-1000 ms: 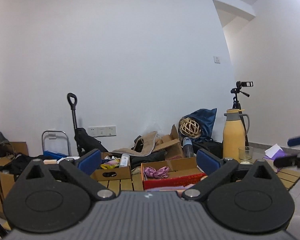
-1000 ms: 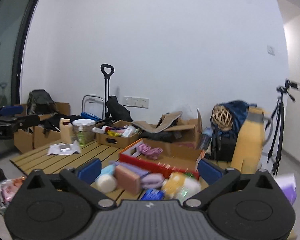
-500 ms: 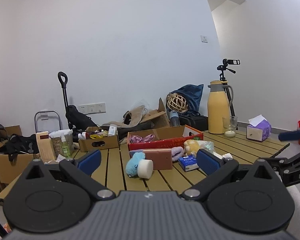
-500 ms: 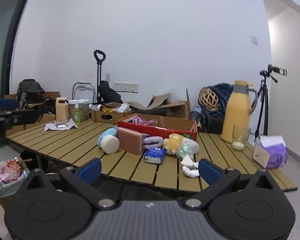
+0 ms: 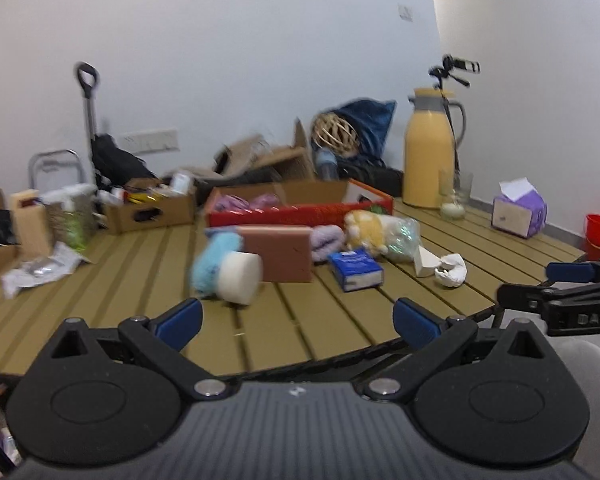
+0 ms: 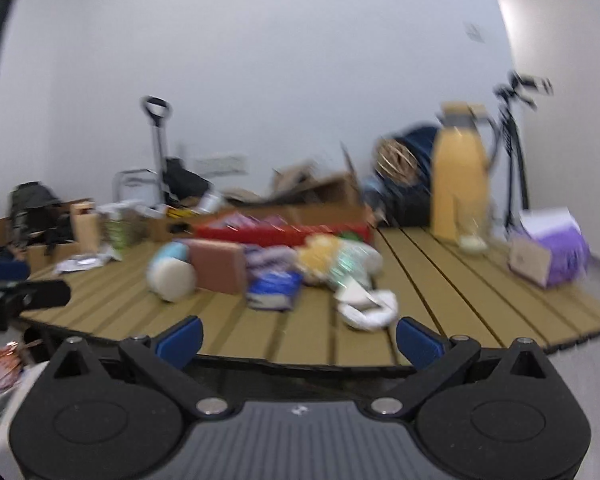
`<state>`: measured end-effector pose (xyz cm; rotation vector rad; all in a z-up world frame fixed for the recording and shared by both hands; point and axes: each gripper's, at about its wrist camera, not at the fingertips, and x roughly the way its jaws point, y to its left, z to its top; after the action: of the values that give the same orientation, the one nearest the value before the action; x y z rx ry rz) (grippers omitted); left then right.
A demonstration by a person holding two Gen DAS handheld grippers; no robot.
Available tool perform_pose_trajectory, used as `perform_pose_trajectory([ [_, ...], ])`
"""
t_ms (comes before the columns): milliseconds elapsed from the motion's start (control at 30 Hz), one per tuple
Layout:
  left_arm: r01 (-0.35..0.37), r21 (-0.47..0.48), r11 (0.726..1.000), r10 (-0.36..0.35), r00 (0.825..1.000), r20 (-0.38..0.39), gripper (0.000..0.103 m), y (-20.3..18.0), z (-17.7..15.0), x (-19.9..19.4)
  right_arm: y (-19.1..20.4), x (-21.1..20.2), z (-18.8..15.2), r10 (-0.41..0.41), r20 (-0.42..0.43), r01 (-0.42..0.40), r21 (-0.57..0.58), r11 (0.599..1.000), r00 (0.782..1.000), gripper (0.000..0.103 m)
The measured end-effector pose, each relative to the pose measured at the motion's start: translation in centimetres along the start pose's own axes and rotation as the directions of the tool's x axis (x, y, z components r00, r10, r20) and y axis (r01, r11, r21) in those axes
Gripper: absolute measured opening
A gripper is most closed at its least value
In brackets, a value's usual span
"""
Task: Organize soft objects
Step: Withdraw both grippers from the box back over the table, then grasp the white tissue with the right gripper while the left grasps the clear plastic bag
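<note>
Looking along my left gripper (image 5: 296,318), I see its two blue-tipped fingers spread wide apart with nothing between them, poised over the near edge of a slatted wooden table (image 5: 320,320). My right gripper (image 6: 298,338) is likewise spread and empty, held just short of the same table's edge; from the left camera it shows at the far right as a dark arm with a blue tip.

The soft objects lie in a loose cluster near the middle of the table. A fluffy light-blue toy (image 5: 214,258) lies behind a cream foam cylinder (image 5: 240,280), the two touching. Just right of them stands a pink sponge block (image 5: 282,252) on its long edge. Behind it to the right sit a lilac rolled cloth (image 5: 327,242), a yellow plush toy (image 5: 366,230) and a crinkly clear bag (image 5: 402,238), all pressed close together. In front of these rests a small blue box (image 5: 356,270), and further right a crumpled white piece (image 5: 452,270) (possibly cloth or paper; the blur makes it hard to say).

Behind the cluster is an open red cardboard box (image 5: 300,212) holding pinkish items. A yellow thermos jug (image 5: 428,164) stands at the back right, with a purple tissue box (image 5: 520,214) near the right edge. The right camera's view is heavily smeared.
</note>
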<state>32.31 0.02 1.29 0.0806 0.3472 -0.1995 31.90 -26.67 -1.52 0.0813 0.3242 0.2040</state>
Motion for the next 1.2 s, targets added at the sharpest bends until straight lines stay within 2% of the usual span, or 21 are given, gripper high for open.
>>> perform_pose_trajectory([
  [67, 0.022, 0.008, 1.0, -0.021, 1.0, -0.02, 0.103, -0.9, 0.8, 2.7, -1.2, 2.4, 0.0, -0.024, -0.033, 0.024, 0.026, 0.999, 0.999, 0.094],
  [133, 0.06, 0.025, 0.998, -0.059, 0.998, -0.027, 0.103, -2.0, 1.7, 4.7, -2.2, 4.8, 0.1, -0.031, -0.061, 0.034, 0.036, 0.999, 0.998, 0.08],
  [200, 0.089, 0.043, 0.995, -0.088, 0.996, -0.021, 0.102, -3.4, 2.5, 6.5, -3.4, 7.5, 0.4, -0.027, -0.091, 0.031, 0.046, 0.998, 0.995, 0.072],
  [233, 0.107, 0.045, 0.993, -0.107, 0.994, -0.014, 0.098, -4.2, 2.9, 7.4, -4.0, 8.8, 0.5, -0.022, -0.107, 0.028, 0.055, 0.998, 0.994, 0.068],
  [333, 0.159, 0.061, 0.985, -0.157, 0.987, -0.037, 0.088, -6.5, 4.0, 10.7, -5.2, 11.9, 0.5, -0.023, -0.137, 0.031, 0.056, 0.998, 0.99, 0.066],
  [400, 0.169, 0.083, 0.982, -0.165, 0.985, -0.056, 0.081, -8.0, 4.8, 13.5, -5.7, 13.7, 0.4, -0.043, -0.159, 0.049, 0.036, 0.998, 0.986, 0.066],
  [467, 0.165, 0.075, 0.983, -0.16, 0.985, -0.072, 0.08, -9.3, 5.6, 16.5, -6.6, 15.1, 0.3, -0.034, -0.186, 0.04, 0.032, 0.999, 0.982, 0.065],
  [533, 0.158, 0.03, 0.987, -0.156, 0.986, -0.064, 0.083, -10.0, 6.2, 19.4, -7.3, 15.9, 0.5, -0.013, -0.195, 0.023, 0.047, 0.999, 0.981, 0.054],
  [633, 0.16, 0.016, 0.987, -0.158, 0.983, -0.098, 0.083, -11.3, 6.8, 23.5, -8.4, 16.9, 1.1, 0.001, -0.201, 0.011, 0.062, 0.998, 0.98, 0.047],
  [667, 0.157, 0.023, 0.987, -0.153, 0.982, -0.114, 0.081, -11.6, 6.8, 24.6, -8.8, 17.2, 1.2, 0.012, -0.203, 0.001, 0.063, 0.998, 0.979, 0.045],
  [700, 0.152, 0.032, 0.988, -0.146, 0.98, -0.134, 0.077, -11.9, 6.8, 25.6, -9.1, 17.5, 1.3, 0.025, -0.204, -0.012, 0.066, 0.998, 0.979, 0.038],
  [733, 0.152, 0.032, 0.988, -0.146, 0.978, -0.15, 0.067, -12.0, 6.7, 26.4, -9.3, 17.6, 1.4, 0.032, -0.204, -0.018, 0.07, 0.997, 0.978, 0.028],
  [800, 0.159, 0.026, 0.987, -0.154, 0.978, -0.138, 0.051, -11.9, 6.5, 27.1, -10.1, 17.8, 1.4, 0.041, -0.19, -0.023, 0.096, 0.995, 0.981, 0.02],
  [833, 0.17, 0.012, 0.985, -0.167, 0.977, -0.136, 0.038, -11.8, 6.5, 27.4, -10.5, 17.8, 1.3, 0.05, -0.185, -0.029, 0.117, 0.993, 0.982, 0.019],
  [867, 0.191, -0.004, 0.982, -0.189, 0.971, -0.146, 0.032, -11.7, 6.5, 27.6, -10.9, 17.8, 1.2, 0.058, -0.179, -0.033, 0.139, 0.99, 0.982, 0.019],
  [1033, 0.231, 0.012, 0.973, -0.227, 0.966, -0.126, 0.022, -11.6, 6.6, 27.0, -10.9, 17.4, 1.0, 0.039, -0.155, -0.018, 0.131, 0.991, 0.987, 0.015],
  [1200, 0.241, -0.025, 0.97, -0.241, 0.97, -0.013, 0.021, -10.2, 9.1, 23.2, -11.1, 16.7, 1.2, -0.002, -0.104, 0.018, 0.152, 0.988, 0.995, 0.014],
])
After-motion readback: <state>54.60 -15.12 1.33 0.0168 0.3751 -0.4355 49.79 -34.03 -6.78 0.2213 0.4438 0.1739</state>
